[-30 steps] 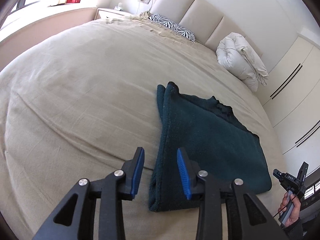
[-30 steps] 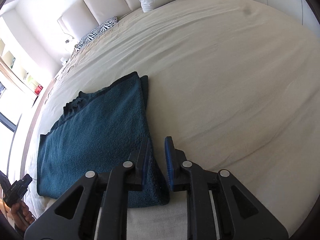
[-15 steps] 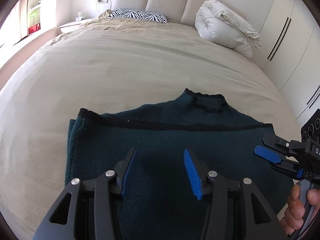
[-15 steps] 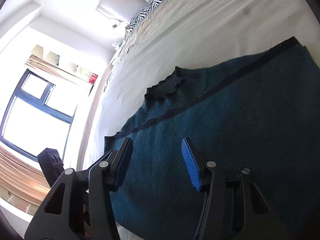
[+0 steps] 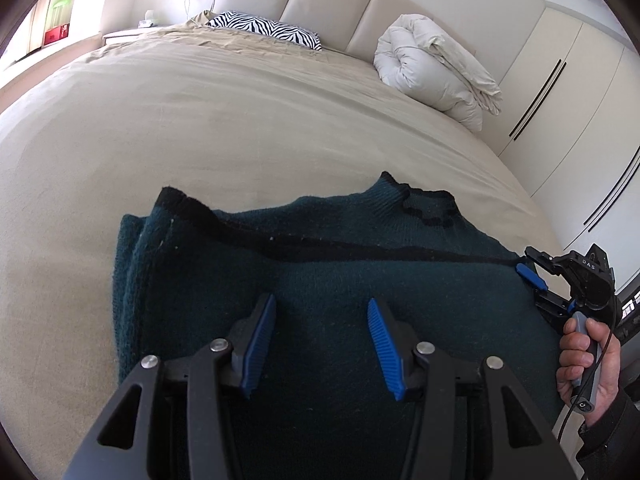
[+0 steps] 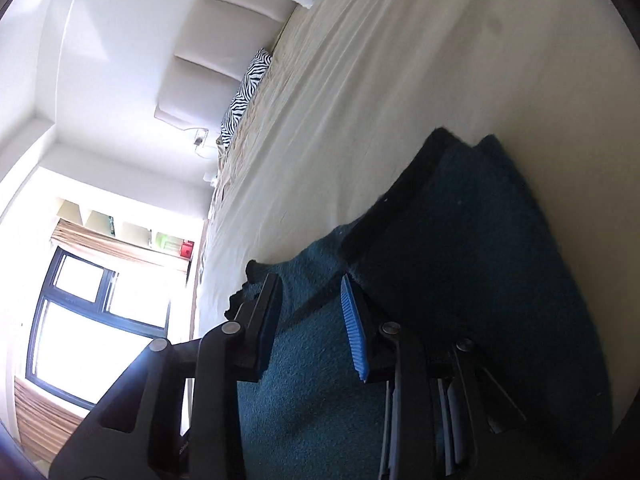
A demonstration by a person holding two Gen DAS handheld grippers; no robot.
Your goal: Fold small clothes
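I am viewing a dark teal sweater (image 5: 360, 276) of fuzzy, matt knit cloth with lint specks; its black ribbed collar (image 5: 430, 210) is showing a coarser weave. The bed cover (image 5: 200, 120) is appearing as smooth matt beige fabric with fine creases. The left gripper (image 5: 322, 336) is presenting matt black plastic arms, shiny metal pivot pins and ridged blue pads (image 5: 386, 348); the right gripper (image 6: 310, 320) is looking the same. I am seeing a puffy white duvet (image 5: 436, 72), a zebra-print cloth pillow (image 5: 264, 30), a smooth padded headboard (image 5: 328, 0) and satin-finish wardrobe doors (image 5: 568, 92)
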